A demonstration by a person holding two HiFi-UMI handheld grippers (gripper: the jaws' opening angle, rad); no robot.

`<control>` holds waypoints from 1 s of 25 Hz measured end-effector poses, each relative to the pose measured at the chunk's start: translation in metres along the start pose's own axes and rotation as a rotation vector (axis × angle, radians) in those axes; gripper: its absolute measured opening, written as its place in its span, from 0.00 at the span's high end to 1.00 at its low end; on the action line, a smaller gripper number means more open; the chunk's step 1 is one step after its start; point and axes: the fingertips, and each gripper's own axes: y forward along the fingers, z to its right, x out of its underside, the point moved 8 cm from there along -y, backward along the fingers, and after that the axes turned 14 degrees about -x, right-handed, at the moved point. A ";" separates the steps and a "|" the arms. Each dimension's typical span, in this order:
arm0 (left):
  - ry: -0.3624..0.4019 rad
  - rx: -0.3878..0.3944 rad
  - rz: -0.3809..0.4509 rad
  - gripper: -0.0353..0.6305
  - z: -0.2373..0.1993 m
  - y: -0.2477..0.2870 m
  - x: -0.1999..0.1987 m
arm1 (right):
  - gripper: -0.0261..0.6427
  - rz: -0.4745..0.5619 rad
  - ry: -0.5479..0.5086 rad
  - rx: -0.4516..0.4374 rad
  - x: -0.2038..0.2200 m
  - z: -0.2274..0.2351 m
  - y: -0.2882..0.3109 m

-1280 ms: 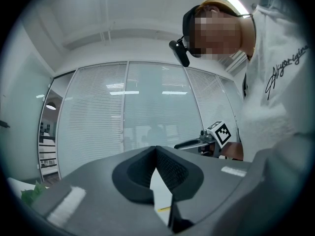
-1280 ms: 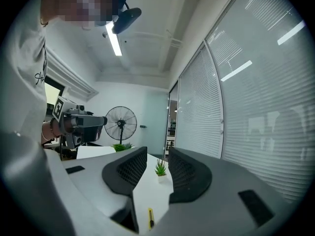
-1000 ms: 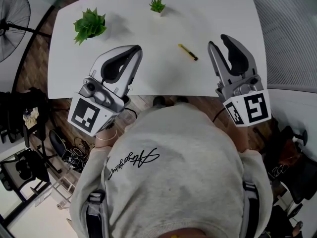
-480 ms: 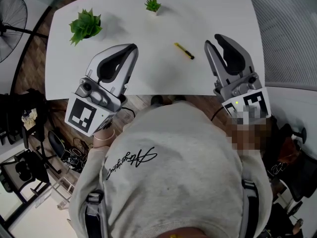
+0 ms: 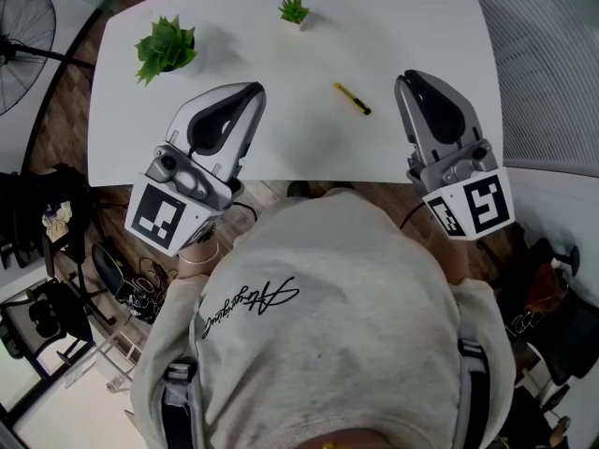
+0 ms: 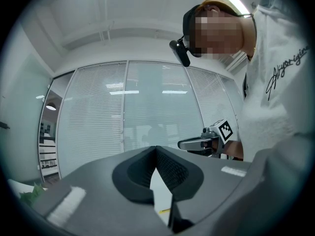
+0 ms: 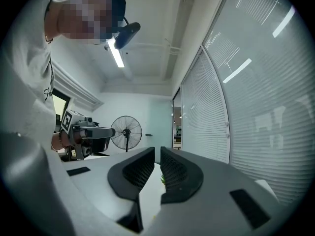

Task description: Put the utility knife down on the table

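Note:
The yellow utility knife (image 5: 353, 98) lies flat on the white table (image 5: 309, 143), between the two grippers and slightly beyond their tips. No jaw touches it. My left gripper (image 5: 255, 90) hovers over the table's near left part with its tips together and nothing between them. In the left gripper view the tips meet (image 6: 156, 147) and a yellow sliver of the knife (image 6: 165, 211) shows below. My right gripper (image 5: 405, 79) hangs to the right of the knife. Its jaws are closing, a narrow gap (image 7: 157, 149) remains, and nothing is in it.
A larger green plant (image 5: 165, 48) and a small potted one (image 5: 294, 9) stand at the table's far side. A standing fan (image 5: 23, 26) is on the floor to the left. The table's near edge runs just in front of the person's body.
The right gripper's jaws have narrowed from wide open to a thin gap. The knife lies where it was, and the left gripper has kept its place.

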 end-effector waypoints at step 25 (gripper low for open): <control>0.003 -0.022 -0.003 0.97 -0.007 0.001 0.000 | 0.96 0.022 -0.006 -0.013 -0.001 0.004 0.007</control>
